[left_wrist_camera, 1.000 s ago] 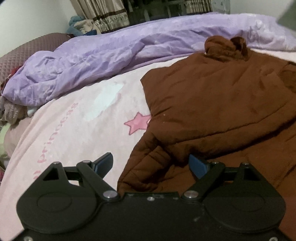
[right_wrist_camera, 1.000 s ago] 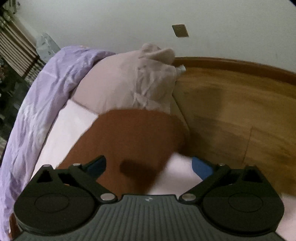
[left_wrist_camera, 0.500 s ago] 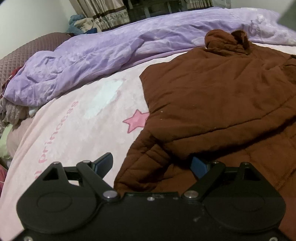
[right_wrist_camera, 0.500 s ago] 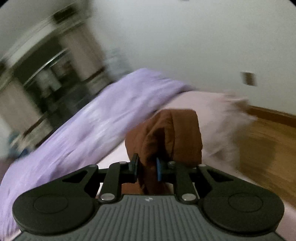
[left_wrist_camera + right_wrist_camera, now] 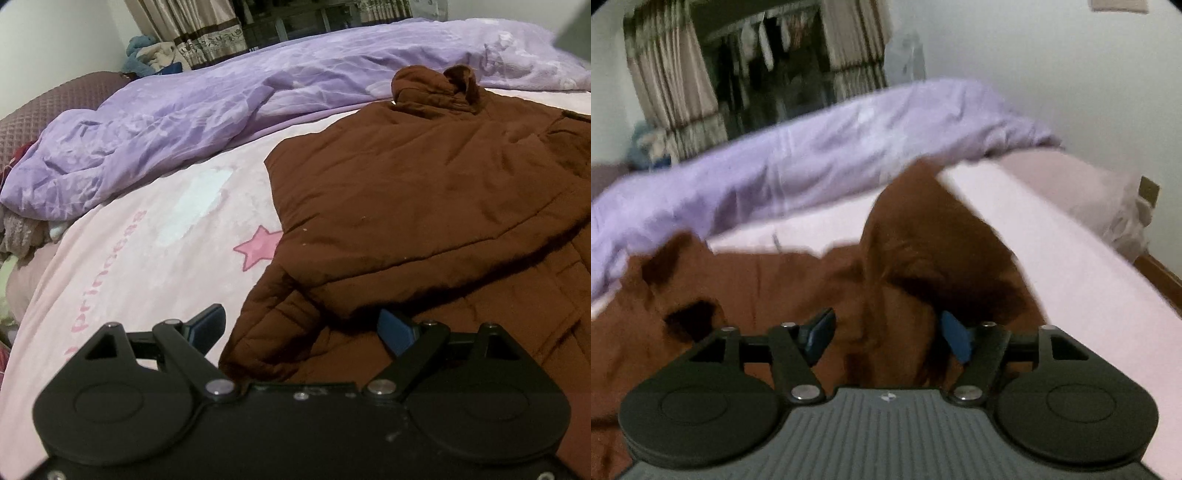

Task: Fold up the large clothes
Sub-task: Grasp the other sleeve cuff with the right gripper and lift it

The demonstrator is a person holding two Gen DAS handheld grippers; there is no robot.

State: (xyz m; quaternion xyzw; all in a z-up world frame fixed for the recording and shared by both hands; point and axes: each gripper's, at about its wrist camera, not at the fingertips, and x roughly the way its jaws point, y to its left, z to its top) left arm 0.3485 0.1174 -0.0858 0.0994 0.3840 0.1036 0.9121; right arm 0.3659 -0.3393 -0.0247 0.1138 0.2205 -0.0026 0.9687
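Right gripper (image 5: 888,334): blue pads parted, jaws just opened, a raised fold of the quilted brown coat (image 5: 923,251) between them, unpinched. Left gripper (image 5: 301,328): spread wide, released, over the coat's hem. Coat lies on pink plush sheet (image 5: 140,251) (star print); crumpled lilac duvet (image 5: 192,122) at eleven o'clock.

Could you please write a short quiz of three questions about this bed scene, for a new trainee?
1. True or false: the left gripper is clamped on the brown jacket.
2. What lies beyond the jacket, along the far side of the bed? A) purple quilt B) green towel C) black bag
3. Fill in: the star printed on the pink sheet is ____.

Key
1. False. Its jaws stand open over the jacket's near edge.
2. A, the purple quilt.
3. Pink; the star lies partly under the jacket's edge.
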